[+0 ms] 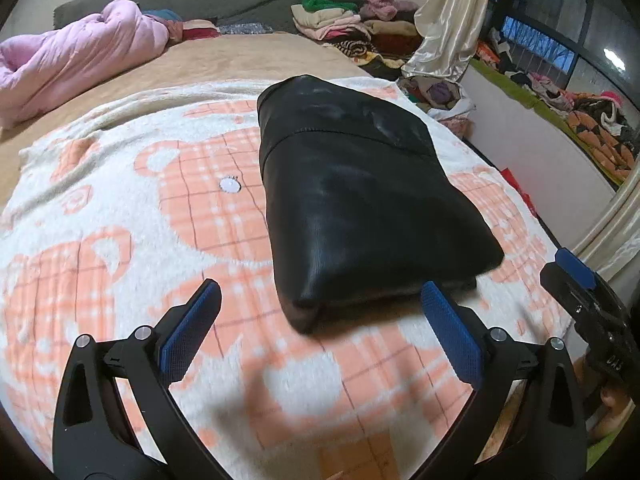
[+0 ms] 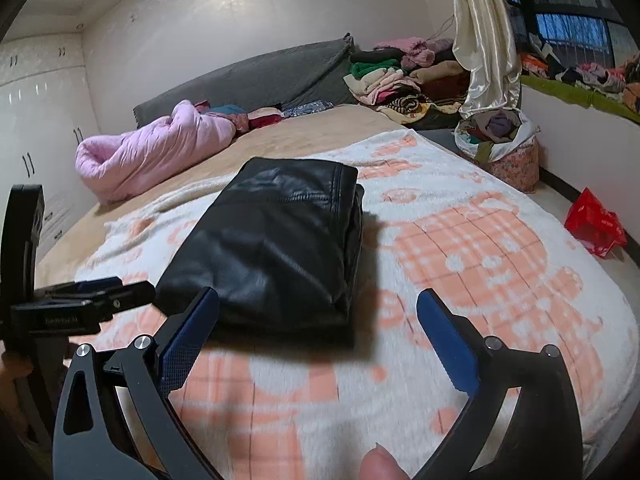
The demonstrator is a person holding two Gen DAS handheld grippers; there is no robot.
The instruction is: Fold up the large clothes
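Your left gripper (image 1: 320,304) and right gripper (image 2: 318,314): jaws apart, empty. Folded black leather jacket (image 1: 352,200): frame centre, on the peach-checked blanket (image 1: 120,280). Fold looks complete; next, you likely move it aside.

The left hand-held gripper (image 1: 320,294) is hanging tilted downward, its blue pads (image 1: 190,326) spread wide with nothing between them. The right hand-held gripper (image 2: 318,302) is pointing down more shallowly, jaws equally wide and empty. A fingertip (image 2: 380,465) is showing beneath it.
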